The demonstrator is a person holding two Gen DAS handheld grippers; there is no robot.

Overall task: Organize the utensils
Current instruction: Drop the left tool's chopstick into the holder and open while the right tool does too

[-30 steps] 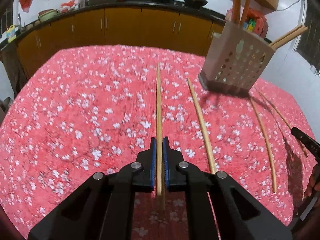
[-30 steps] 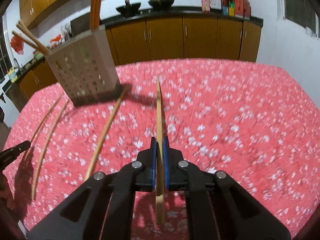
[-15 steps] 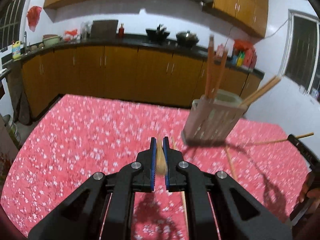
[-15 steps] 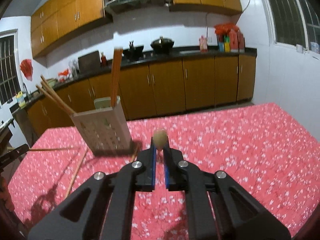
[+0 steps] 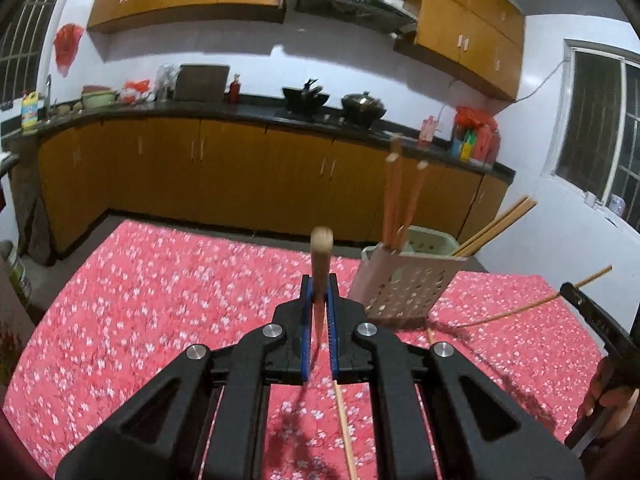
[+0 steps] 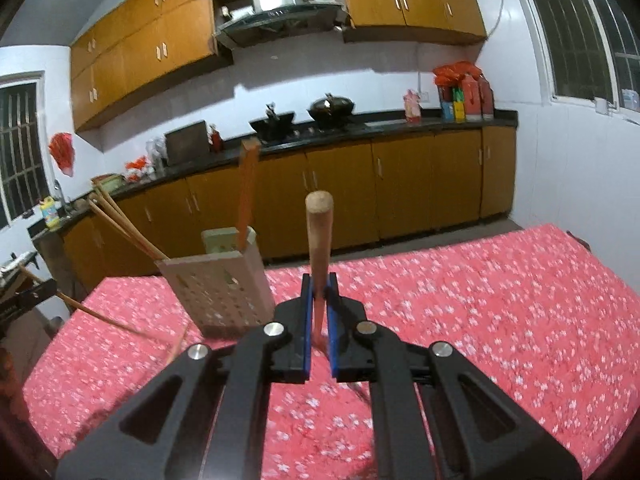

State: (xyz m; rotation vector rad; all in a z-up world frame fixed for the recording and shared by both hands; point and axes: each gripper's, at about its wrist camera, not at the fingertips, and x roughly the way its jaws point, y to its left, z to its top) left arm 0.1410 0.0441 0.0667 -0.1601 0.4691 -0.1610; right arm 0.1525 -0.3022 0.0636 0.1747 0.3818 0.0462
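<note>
The left hand-held gripper (image 5: 319,292) is clamped on a wooden chopstick (image 5: 321,264) that points forward and upward from between its blue pads, above the red floral tablecloth (image 5: 160,304) covering the surface. The right hand-held gripper (image 6: 319,292) likewise grips a second chopstick (image 6: 319,236), raised the same way. A perforated beige utensil holder (image 5: 404,288) stands on the cloth just right of the left gripper's tips; several chopsticks already stand in it, two upright (image 5: 400,200) and a pair leaning out to the right (image 5: 496,224). Another chopstick (image 5: 344,428) lies loose on the cloth under the left gripper. In the left wrist view, the other gripper shows at the right edge with its chopstick slanting toward the holder's base. Wooden cabinets (image 6: 400,184) and a dark counter with woks (image 6: 332,106) fill the background
</note>
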